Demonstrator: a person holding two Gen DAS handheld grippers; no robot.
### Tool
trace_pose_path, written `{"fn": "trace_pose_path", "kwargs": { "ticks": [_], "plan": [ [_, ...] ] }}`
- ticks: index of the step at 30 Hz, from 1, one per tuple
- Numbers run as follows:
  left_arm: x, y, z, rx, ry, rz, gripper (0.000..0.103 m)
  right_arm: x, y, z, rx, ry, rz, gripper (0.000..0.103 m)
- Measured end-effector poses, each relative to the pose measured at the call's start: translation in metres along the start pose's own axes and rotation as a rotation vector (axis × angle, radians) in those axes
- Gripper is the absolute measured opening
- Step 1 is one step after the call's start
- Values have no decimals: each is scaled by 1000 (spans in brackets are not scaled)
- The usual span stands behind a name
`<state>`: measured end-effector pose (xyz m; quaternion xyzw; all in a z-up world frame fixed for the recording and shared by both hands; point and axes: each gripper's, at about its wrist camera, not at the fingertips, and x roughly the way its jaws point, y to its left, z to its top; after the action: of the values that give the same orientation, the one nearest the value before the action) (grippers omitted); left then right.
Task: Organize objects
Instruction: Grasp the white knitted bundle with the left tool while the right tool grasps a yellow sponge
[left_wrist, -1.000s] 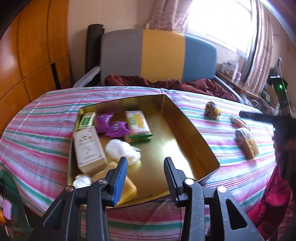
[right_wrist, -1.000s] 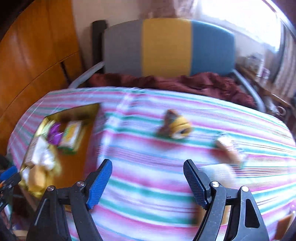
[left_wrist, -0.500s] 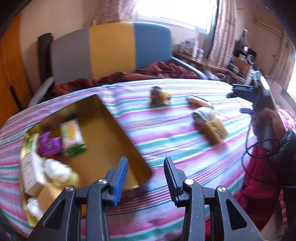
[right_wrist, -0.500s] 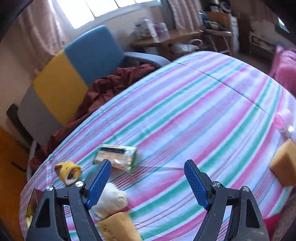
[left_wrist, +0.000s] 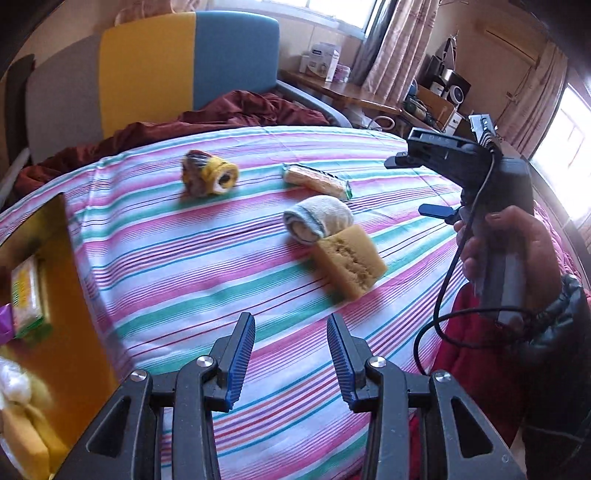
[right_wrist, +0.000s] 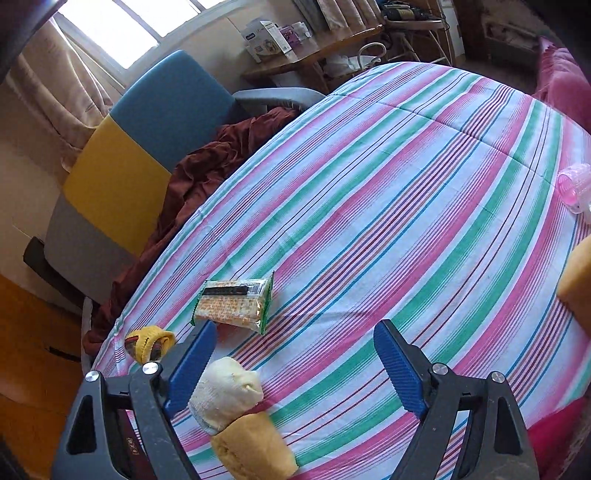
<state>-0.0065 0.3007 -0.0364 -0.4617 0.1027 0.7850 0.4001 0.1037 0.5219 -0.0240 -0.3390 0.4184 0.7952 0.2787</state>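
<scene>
You are between picks. Both grippers carry nothing: left gripper narrowly parted, right gripper just widening. Sponge touches sock on the bench, outside the tray. Next: straddle one, clamp.

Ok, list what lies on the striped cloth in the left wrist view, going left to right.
gold tray → yellow rolled sock → white rolled towel → yellow sponge. The snack packet overlaps the towel's span, so it is left out.

Pink, green and white striped cloth; yellow sponge; golden tray.
</scene>
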Motion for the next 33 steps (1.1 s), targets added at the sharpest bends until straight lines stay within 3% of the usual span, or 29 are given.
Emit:
{"fn": "trace_pose_path", "kwargs": {
  "ticks": [14, 17, 22, 29, 31, 33],
  "plan": [
    [49, -4, 53, -75, 41, -69, 42, 2, -3, 2, 31, 37, 94, 89],
    [62, -2, 70, -125, 52, -107, 48, 2, -3, 1, 33, 40, 109, 90],
    [86, -25, 98, 66, 67, -80, 65, 5, -3, 1, 37, 58, 130, 91],
    [136, -52, 110, 304, 159, -13, 66, 11, -3, 2, 44, 82, 139, 91],
    [151, -49, 111, 291, 181, -51, 70, 13, -4, 2, 47, 87, 140, 91],
    [157, -35, 111, 196, 188, -98, 68, 14, -5, 2, 50, 88, 133, 91]
  ]
}}
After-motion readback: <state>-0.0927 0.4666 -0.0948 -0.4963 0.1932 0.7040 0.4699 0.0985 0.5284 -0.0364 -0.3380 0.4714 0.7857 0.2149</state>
